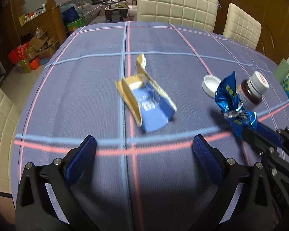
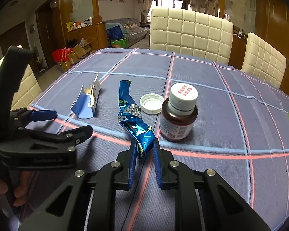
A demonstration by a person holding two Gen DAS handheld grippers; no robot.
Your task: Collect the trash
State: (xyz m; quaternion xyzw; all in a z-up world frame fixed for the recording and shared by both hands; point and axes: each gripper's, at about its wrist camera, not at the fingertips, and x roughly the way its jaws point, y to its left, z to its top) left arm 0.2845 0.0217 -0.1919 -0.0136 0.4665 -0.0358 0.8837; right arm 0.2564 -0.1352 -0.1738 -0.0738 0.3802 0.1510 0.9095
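Note:
A torn blue and tan carton (image 1: 146, 104) lies on the checked tablecloth, a little beyond my left gripper (image 1: 144, 150), which stands wide open with nothing between its fingers. The same carton (image 2: 87, 104) shows at the left in the right wrist view. My right gripper (image 2: 144, 148) is shut on the near end of a crumpled blue foil wrapper (image 2: 133, 119). From the left wrist view the wrapper (image 1: 231, 100) is lifted at the right, held by the right gripper (image 1: 242, 130). The left gripper (image 2: 67, 123) shows open at the left.
A brown medicine bottle with a white cap (image 2: 180, 113) stands right of the wrapper, with a loose white lid (image 2: 151, 103) beside it. Cream padded chairs (image 2: 190, 32) stand at the table's far side and left. Boxes clutter the floor (image 2: 73, 55) beyond the left edge.

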